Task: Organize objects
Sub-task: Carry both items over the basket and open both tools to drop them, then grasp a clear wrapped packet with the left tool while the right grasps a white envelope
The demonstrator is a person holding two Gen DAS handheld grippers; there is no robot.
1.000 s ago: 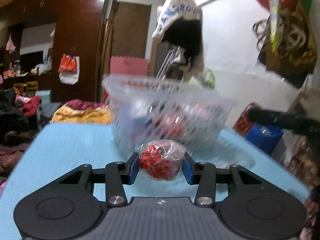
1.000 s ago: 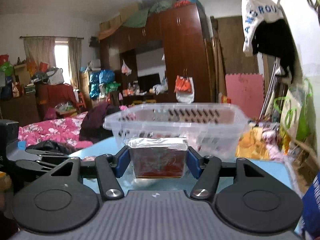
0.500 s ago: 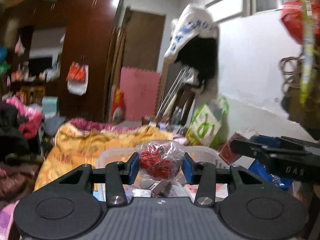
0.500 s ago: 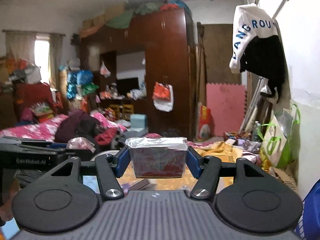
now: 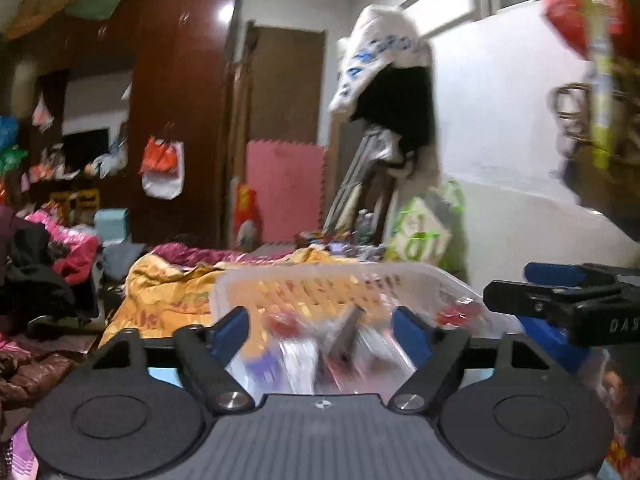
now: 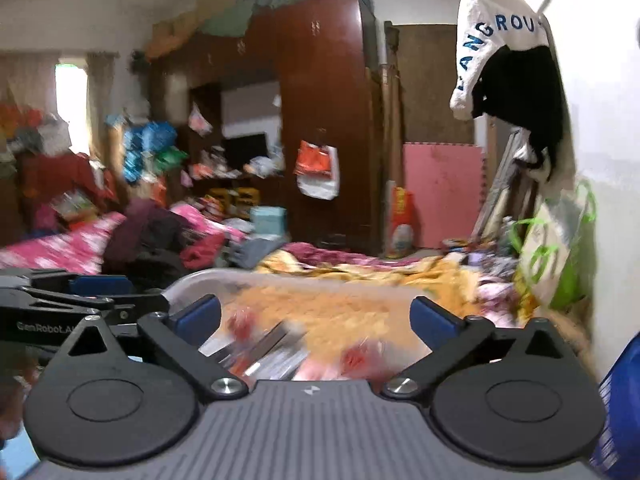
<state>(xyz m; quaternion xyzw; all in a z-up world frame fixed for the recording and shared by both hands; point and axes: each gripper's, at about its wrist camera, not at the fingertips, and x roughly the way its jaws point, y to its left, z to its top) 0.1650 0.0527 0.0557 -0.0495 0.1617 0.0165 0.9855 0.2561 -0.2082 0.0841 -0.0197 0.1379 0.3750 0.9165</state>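
My left gripper [image 5: 322, 330] is open and empty, held over a clear plastic basket [image 5: 320, 276]. Blurred packets [image 5: 344, 344], red, silver and purple, lie inside the basket below its fingers. My right gripper [image 6: 316, 318] is also open and empty over the same basket [image 6: 208, 278], with blurred red and silver packets [image 6: 276, 344] below it. The right gripper shows at the right edge of the left wrist view [image 5: 560, 300]. The left gripper shows at the left edge of the right wrist view [image 6: 68, 296].
A yellow-orange blanket [image 6: 360, 272] and heaps of clothes [image 6: 152, 236] lie beyond the basket. A dark wardrobe [image 6: 320, 120] and pink foam mat [image 6: 440, 192] stand at the back. A white wall [image 5: 520, 160] with hanging bags is close on the right.
Both grippers have opened. The left let go of the red wrapped bag and the right let go of the red packet with silver top; both now lie in the basket.
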